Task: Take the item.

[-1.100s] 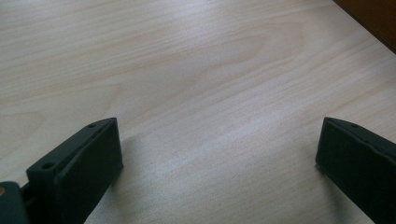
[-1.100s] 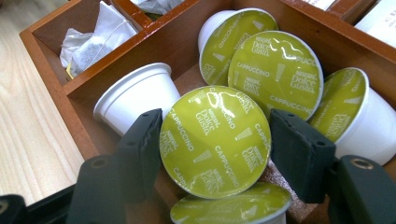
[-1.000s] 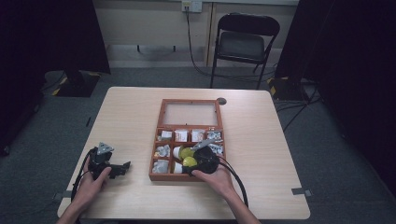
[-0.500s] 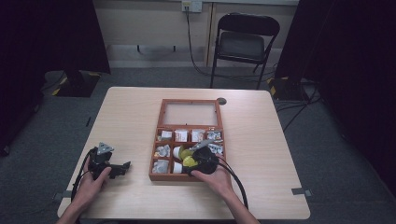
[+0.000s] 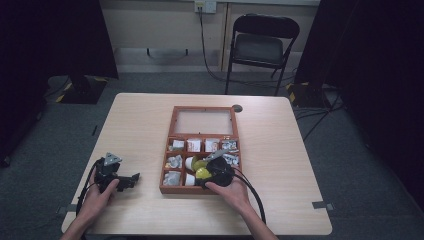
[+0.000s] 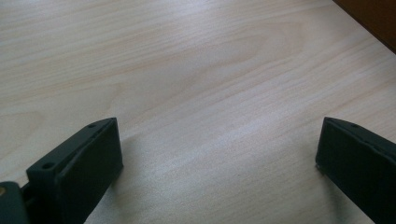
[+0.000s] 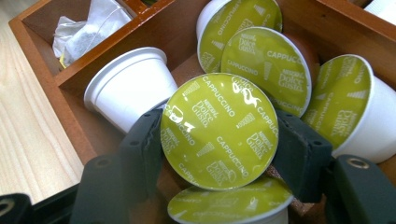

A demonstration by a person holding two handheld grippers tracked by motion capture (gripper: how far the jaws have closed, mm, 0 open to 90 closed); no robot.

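Right gripper view: the right gripper (image 7: 219,140) has just closed its 2 black jaws on a coffee capsule (image 7: 218,130), a green-lidded pod marked "Cappuccino", pinching it by the rim inside the wooden organiser box (image 7: 70,77). Compared with the high view 1 second ago, neither hand has shifted; the final narrowing of the jaws is what is new, and it suggests the grab is complete and the capsule is ready to be lifted out of its compartment.

The held capsule sits in a compartment along the box's near edge, just in front of the person's right hand (image 5: 231,192), with the box lying at the middle of the table (image 5: 145,115).

By count in the right gripper view: 5 green-foil capsules, the gripped 1 included, with 1 partly hidden beneath the jaws, plus 1 white capsule (image 7: 128,91) lying on its side with its foil turned away. 1 clear-wrapped sachet (image 7: 86,30) lies in the neighbouring compartment beyond a divider. Other compartments hold small wrapped packets too blurred to count from the high view.

The left gripper (image 5: 117,176) rests near the table's near-left corner, its jaws spread wide over bare wood and holding nothing.
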